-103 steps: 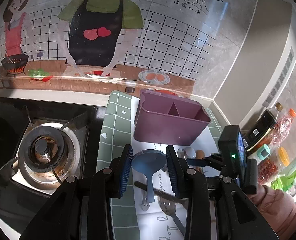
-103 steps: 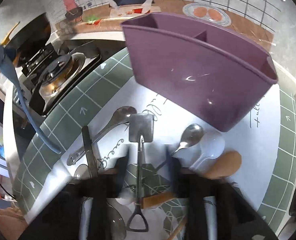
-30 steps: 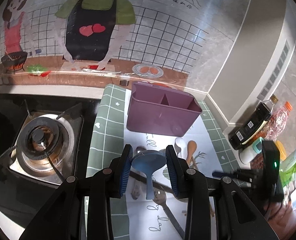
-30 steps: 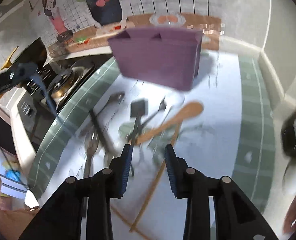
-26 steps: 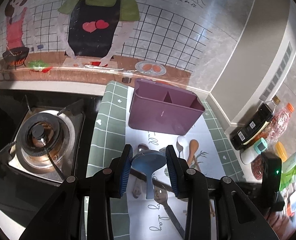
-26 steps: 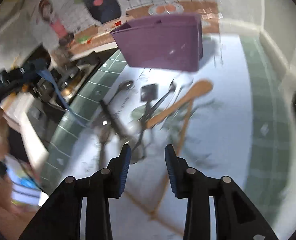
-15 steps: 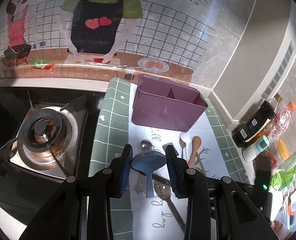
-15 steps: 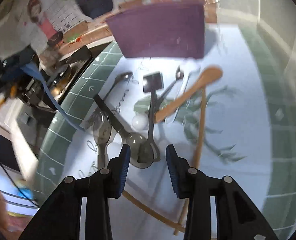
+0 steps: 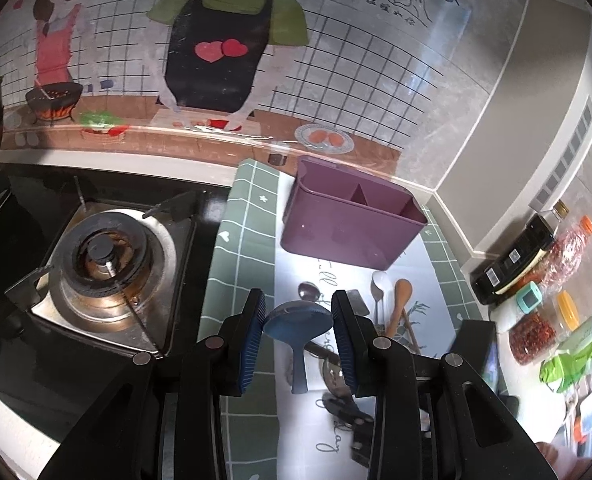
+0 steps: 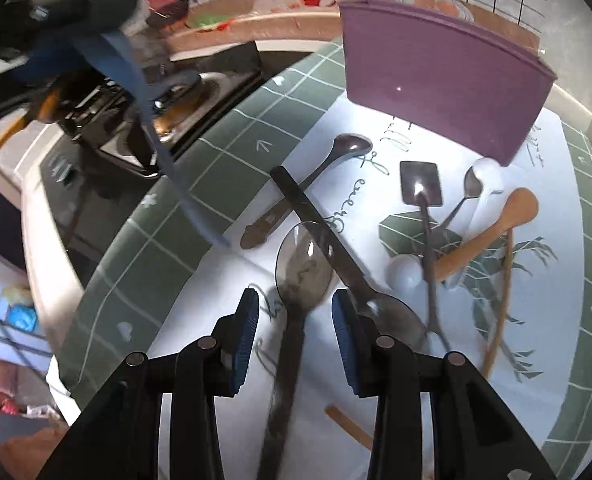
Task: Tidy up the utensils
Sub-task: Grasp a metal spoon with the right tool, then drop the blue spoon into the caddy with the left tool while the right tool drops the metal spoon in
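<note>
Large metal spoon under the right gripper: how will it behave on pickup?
The large metal spoon looks rigid, so it probably won't flex. Its polished handle may slip or pivot between the pads. The black knife lies beside its bowl, seemingly touching, so lifting may nudge that.

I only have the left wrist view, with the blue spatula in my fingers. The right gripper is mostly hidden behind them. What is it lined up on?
Observer: The right gripper is open. The neck of a clear grey spoon, lying on the mat, shows between its fingers, and the pads are not touching it.
Operator: Anything crowding that spoon?
Observer: Yes. A dark-handled utensil lies slantwise across the spoon's right edge, close to the right-hand finger.
</note>
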Tool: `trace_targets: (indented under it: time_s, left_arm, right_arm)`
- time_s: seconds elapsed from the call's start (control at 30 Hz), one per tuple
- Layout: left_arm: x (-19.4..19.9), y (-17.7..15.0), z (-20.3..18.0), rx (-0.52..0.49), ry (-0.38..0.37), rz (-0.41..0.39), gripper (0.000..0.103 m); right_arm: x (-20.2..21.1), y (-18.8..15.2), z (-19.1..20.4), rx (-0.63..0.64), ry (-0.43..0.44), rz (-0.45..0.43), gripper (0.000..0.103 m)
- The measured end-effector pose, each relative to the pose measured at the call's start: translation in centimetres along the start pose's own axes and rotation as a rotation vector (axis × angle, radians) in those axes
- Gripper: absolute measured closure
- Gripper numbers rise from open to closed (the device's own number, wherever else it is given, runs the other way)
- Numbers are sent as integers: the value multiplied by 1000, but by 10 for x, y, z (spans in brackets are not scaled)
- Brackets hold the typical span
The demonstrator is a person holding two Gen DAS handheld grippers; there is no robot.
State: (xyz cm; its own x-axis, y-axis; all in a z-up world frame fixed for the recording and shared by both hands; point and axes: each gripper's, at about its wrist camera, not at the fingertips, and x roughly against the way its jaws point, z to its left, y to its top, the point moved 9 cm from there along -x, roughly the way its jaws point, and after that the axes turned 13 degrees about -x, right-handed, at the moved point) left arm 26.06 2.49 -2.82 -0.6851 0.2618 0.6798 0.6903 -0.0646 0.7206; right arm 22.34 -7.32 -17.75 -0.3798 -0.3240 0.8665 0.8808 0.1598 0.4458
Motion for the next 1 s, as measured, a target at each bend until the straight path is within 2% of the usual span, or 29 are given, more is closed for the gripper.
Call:
trace_targets:
  time_s: [0.1, 0.13, 0.17, 0.23, 0.33, 0.5, 0.6, 0.73, 0.77, 0.8, 0.93, 1.0]
  left_arm:
    - [3, -3, 2, 3, 12, 0, 68]
    - [4, -4, 1, 4, 14, 0, 68]
    - [5, -4, 1, 4, 15, 0, 68]
    - [6, -5, 1, -2, 16, -3, 68]
    - [8, -5, -3, -12, 16, -8, 68]
    - [17, 10, -13, -18, 3, -45, 68]
    - [29, 42, -26, -38, -31, -103, 68]
    - [53, 118, -50, -134, -56, -235, 68]
    - [57, 135, -54, -153, -56, -267, 68]
    - [60, 155, -59, -177, -52, -307, 68]
    - [42, 202, -68, -208, -64, -369, 68]
    - [26, 215, -68, -210, -77, -392, 68]
  right_arm:
    - [-10, 5, 2, 17, -50, -30, 67]
    - [-11, 7, 4, 32, -60, -44, 70]
    - [-10, 8, 4, 40, -62, -49, 76]
    - [-2, 11, 4, 43, -54, -77, 75]
    - [22, 17, -3, 48, -35, -146, 75]
    - [74, 35, -25, -34, 30, -265, 75]
    - [113, 62, -33, -78, 57, -366, 75]
    - [186, 122, -39, -59, 38, -556, 75]
    - [200, 134, -40, -57, 39, -586, 80]
    - [219, 153, -42, -56, 47, -623, 89]
    - [251, 206, -48, -53, 21, -709, 90]
    - [243, 226, -55, -61, 17, -693, 93]
